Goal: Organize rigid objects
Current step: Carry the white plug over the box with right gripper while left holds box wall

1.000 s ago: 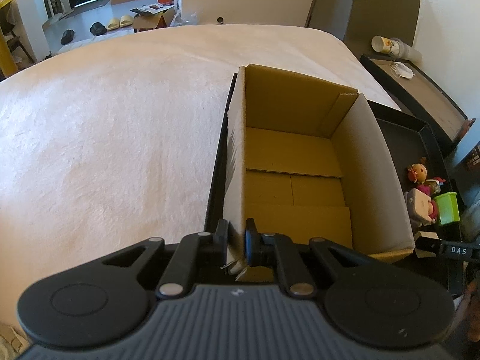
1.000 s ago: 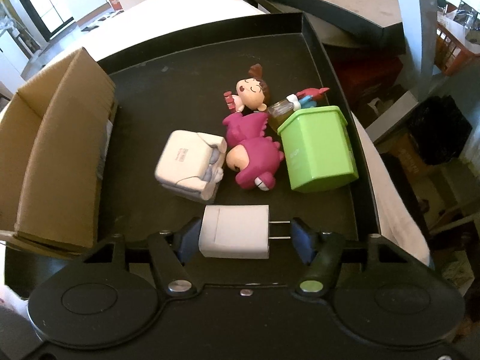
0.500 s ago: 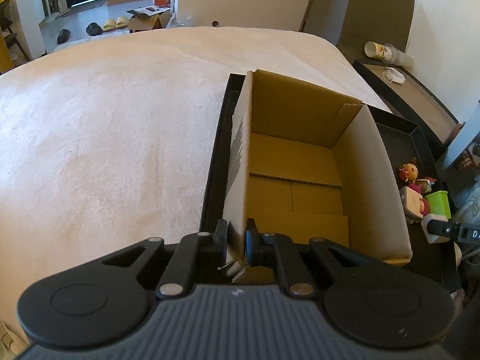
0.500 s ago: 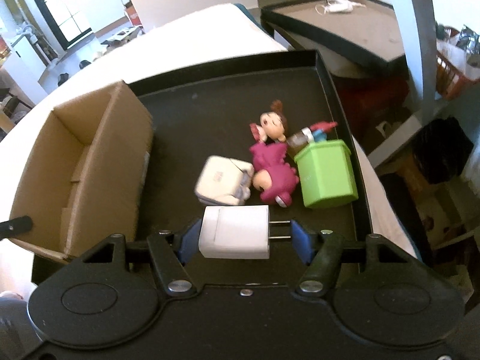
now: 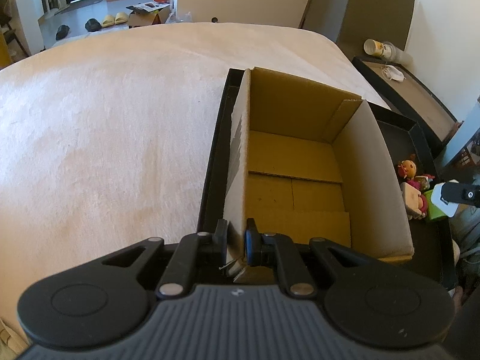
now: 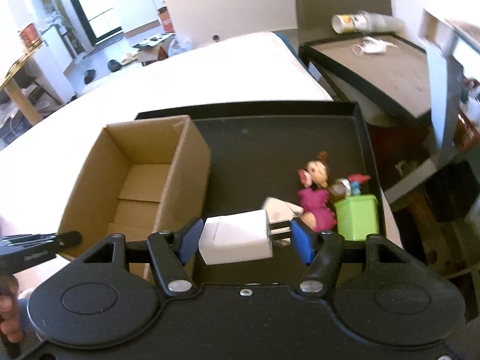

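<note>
An open, empty cardboard box (image 5: 300,180) stands on the left part of a black tray (image 6: 270,144); it also shows in the right wrist view (image 6: 144,180). My left gripper (image 5: 237,243) is shut on the box's near left wall. My right gripper (image 6: 244,240) is shut on a white plug adapter (image 6: 234,240), held above the tray just right of the box. On the tray's right side lie a doll in a pink dress (image 6: 315,192), a white block (image 6: 279,207) and a green cube (image 6: 357,217).
The tray rests on a cream blanket (image 5: 105,135). A second dark tray (image 6: 381,66) with a white mask and a tipped stack of paper cups (image 6: 366,22) stands at the far right. A cardboard sheet (image 5: 360,9) leans at the back.
My right gripper has risen and moved left with the adapter, so the box now shows beside it. My left gripper has kept its hold on the box wall.
</note>
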A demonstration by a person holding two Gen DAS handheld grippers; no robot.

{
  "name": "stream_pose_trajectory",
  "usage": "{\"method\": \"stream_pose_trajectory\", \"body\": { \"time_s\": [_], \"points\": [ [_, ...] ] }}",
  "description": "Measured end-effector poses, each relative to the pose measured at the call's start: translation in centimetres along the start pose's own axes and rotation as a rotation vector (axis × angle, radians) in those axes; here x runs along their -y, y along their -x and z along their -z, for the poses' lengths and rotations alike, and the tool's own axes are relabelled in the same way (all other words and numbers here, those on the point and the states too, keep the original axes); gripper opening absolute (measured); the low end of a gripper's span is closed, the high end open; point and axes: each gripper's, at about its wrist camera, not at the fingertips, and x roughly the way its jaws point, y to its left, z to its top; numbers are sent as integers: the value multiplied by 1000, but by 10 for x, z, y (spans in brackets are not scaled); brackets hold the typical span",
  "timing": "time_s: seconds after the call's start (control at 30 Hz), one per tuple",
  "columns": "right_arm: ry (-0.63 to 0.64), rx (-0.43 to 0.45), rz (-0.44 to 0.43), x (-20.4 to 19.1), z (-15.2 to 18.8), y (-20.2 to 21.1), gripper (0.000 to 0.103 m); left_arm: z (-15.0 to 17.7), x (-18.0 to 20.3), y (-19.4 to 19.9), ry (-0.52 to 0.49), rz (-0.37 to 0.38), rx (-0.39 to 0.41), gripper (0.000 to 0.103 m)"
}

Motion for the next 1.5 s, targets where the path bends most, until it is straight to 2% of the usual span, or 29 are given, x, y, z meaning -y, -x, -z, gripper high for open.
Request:
{"method": "stream_pose_trajectory", "body": {
  "time_s": [0.37,0.73,1.1,1.23,1.5],
  "points": [
    [86,7,-3,-27,-10,0,62,3,7,0,-31,-31,8,10],
    [174,4,-20,-54,-10,-3,62,1,25,-3,-102,-139,-7,9],
    [278,23,-40,-80,-19,-10,62,0,35,-5,-139,-191,-18,8],
    [369,28,-76,-92,-23,-17,62,0,34,-5,-140,-194,-23,8],
    [655,42,-95,-120,-28,-26,62,-1,37,-6,-141,-204,-27,8]
  ]
}}
